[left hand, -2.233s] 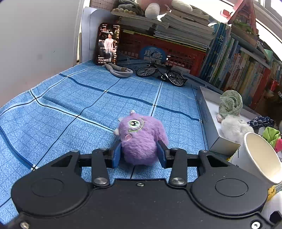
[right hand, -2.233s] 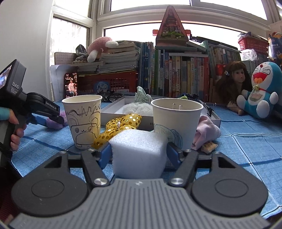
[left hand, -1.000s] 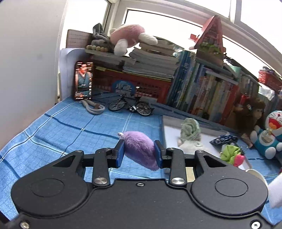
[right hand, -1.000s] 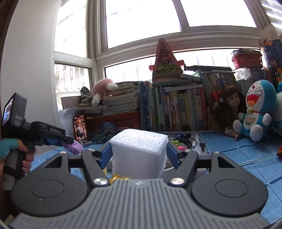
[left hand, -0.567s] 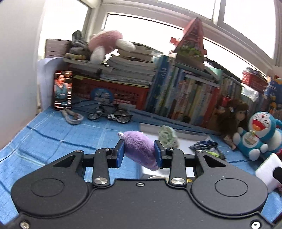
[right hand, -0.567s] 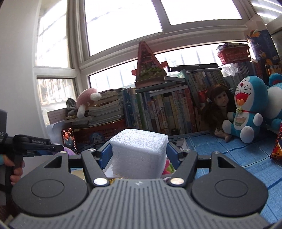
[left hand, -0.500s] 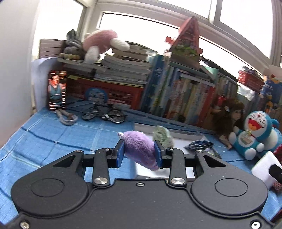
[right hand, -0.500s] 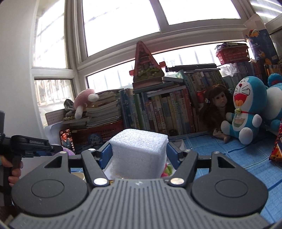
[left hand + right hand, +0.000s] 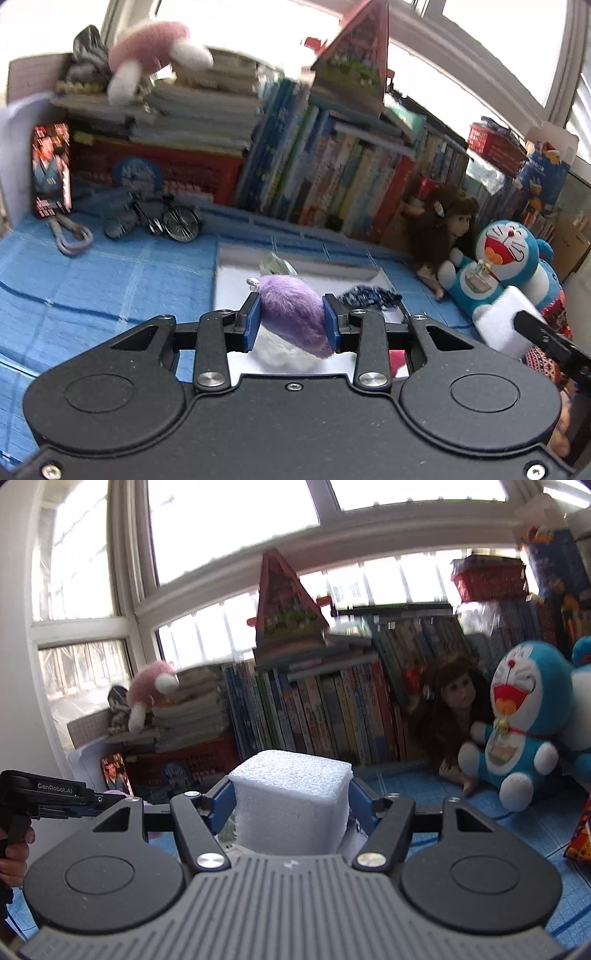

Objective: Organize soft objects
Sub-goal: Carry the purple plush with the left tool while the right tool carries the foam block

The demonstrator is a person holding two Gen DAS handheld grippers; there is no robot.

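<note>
Clamped on a purple plush toy (image 9: 295, 314), the left gripper (image 9: 291, 321) hangs over a white tray (image 9: 303, 264). At three o'clock, the right gripper (image 9: 291, 805) squeezes a white foam block (image 9: 291, 797).

Fur, foam and matt plastic
Purple toy (image 9: 295, 314) is long-piled fluffy fur; white block (image 9: 291, 797) is grainy matt foam; gripper bodies look matt plastic; blue tablecloth (image 9: 96, 280) is woven cloth.
</note>
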